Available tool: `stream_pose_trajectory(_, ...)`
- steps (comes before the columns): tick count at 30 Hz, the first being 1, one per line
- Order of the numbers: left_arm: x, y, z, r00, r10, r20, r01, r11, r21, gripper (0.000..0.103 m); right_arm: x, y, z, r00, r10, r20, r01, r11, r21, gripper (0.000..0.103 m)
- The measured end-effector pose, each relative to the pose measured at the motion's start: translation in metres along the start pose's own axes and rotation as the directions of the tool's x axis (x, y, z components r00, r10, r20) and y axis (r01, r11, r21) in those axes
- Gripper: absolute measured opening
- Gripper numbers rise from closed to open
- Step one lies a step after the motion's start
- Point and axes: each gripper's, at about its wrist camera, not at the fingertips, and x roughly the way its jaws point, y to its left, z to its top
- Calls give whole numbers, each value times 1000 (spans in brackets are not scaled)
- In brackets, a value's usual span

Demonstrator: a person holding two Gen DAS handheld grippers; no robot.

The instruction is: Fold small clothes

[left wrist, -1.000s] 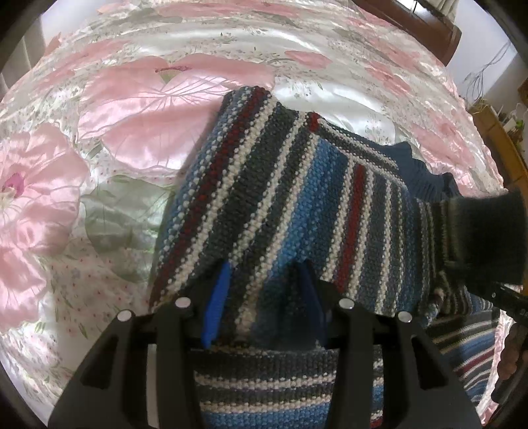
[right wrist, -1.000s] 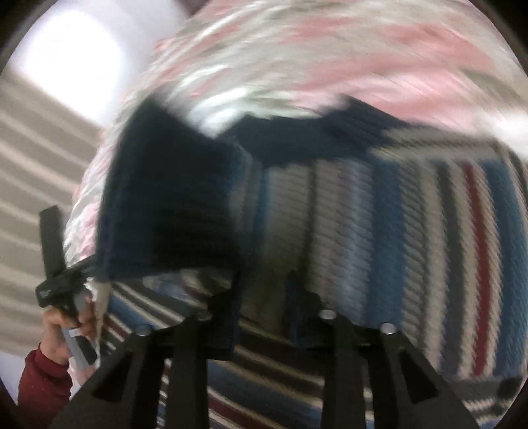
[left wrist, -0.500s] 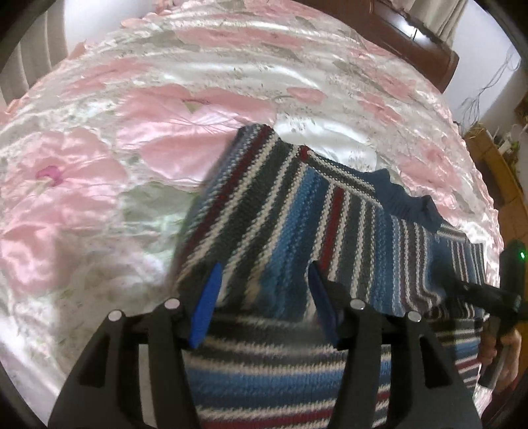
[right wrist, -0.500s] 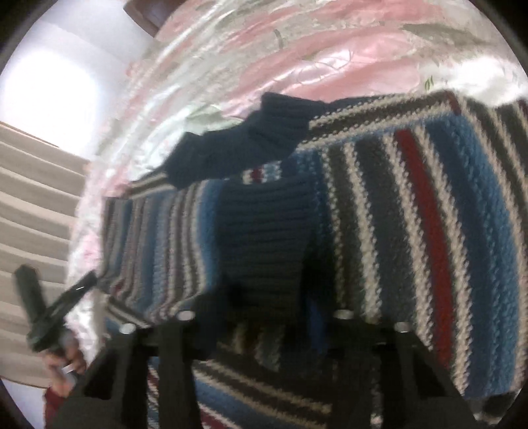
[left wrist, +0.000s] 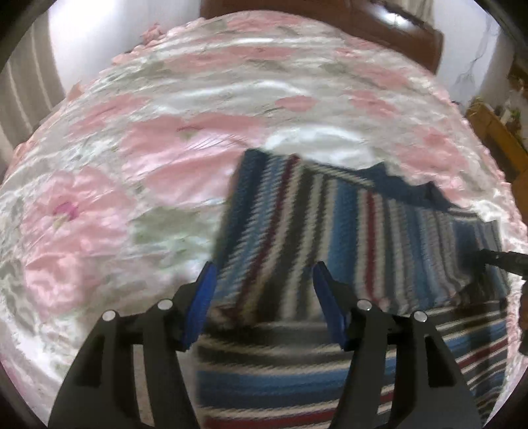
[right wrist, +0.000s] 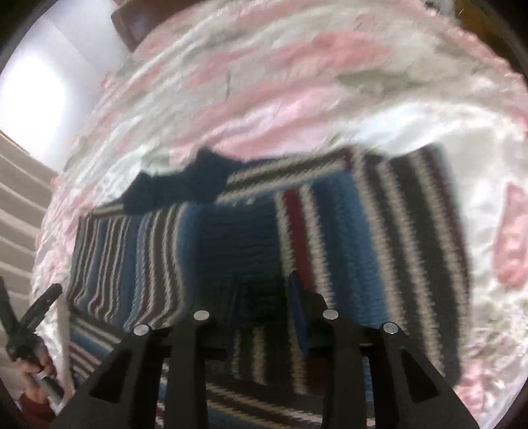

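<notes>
Both my wrist feeds are motion-blurred; stripes on the sweater [left wrist: 346, 231] smear into zigzags, worse on the right view. Soft daylight, fairly bright. The satin bedspread [left wrist: 138, 171] throws white glare patches. A blown-out white area sits upper left in the right view. Heavy fisheye curvature, dark vignette at all corners. Shadows weak, diffuse

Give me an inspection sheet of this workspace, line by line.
Surface: bed with a pink floral satin cover, wrinkled.
Job's things: striped knit sweater lying on the cover, sleeves folded in over the body, navy collar at the far edge.
Clutter: nothing seen.
Grippers: left gripper has its jaws open, holding nothing; right gripper jaws partly open over the navy cuff, grip unclear.
Cables: thin wires on the wall.
Surroundings: wooden headboard, curtain.
</notes>
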Motion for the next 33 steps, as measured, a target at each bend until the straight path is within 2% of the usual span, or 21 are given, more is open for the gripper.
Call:
stream_pose_trajectory(2, 2, -16, 5, 999, -37, 0, 37, 999, 32, 60, -10, 7, -2, 999, 13, 39, -11, 999, -34, 31)
stream_pose_trajectory(4, 9, -34, 8, 994, -105, -14, 106, 992, 62, 63, -14, 20, -3, 999, 30, 42, -25, 995, -93, 31)
stream_pose_trajectory(5, 18, -42, 10, 988, -144, -51, 147, 986, 76, 63, -11, 29, -4, 998, 54, 25, -50, 991, -128, 32)
stream_pose_trajectory(7, 31, -50, 9, 982, -161, -95, 168, 983, 71, 63, 4, 40, -5, 996, 85, -37, -89, 985, -145, 32)
stream_pose_trajectory(10, 57, -46, 3, 979, -132, -152, 139, 990, 34, 63, 32, 37, -13, 995, 24, -98, -37, 991, -131, 32)
stream_pose_trajectory(11, 66, -42, -1, 977, -124, -175, 130, 991, 22, 62, 38, 34, -16, 994, 30, -110, -44, 991, -126, 32)
stream_pose_trajectory(14, 78, -42, -11, 976, -122, -178, 132, 990, 45, 62, 43, 28, -25, 996, 43, -85, -53, 991, -127, 32)
stream_pose_trajectory(17, 74, -54, -11, 983, -59, -173, 77, 992, 100, 62, 34, 31, -25, 995, 57, -77, -65, 991, -118, 38)
stream_pose_trajectory(18, 71, -56, -10, 983, -55, -174, 73, 992, 100, 62, 31, 32, -23, 995, 63, -72, -71, 991, -110, 41)
stream_pose_trajectory(21, 42, -51, -12, 983, -82, -165, 93, 994, 58, 64, -9, 29, -35, 997, 78, -26, -80, 991, -105, 53)
stream_pose_trajectory(23, 17, -45, -21, 986, -82, -143, 91, 994, 60, 70, -39, 24, -58, 997, 81, -11, -82, 990, -112, 55)
stream_pose_trajectory(27, -46, -18, -74, 992, -49, -113, 59, 994, 88, 75, -87, 7, -128, 998, 46, -30, -49, 991, -128, 60)
stream_pose_trajectory(31, -89, 12, -130, 987, -13, -162, 24, 998, 63, 75, -127, -16, -202, 998, 6, -56, -12, 994, -111, 66)
stream_pose_trajectory(33, -103, 23, -157, 979, -20, -205, 29, 999, 41, 75, -140, -27, -229, 997, -7, -78, 0, 996, -86, 66)
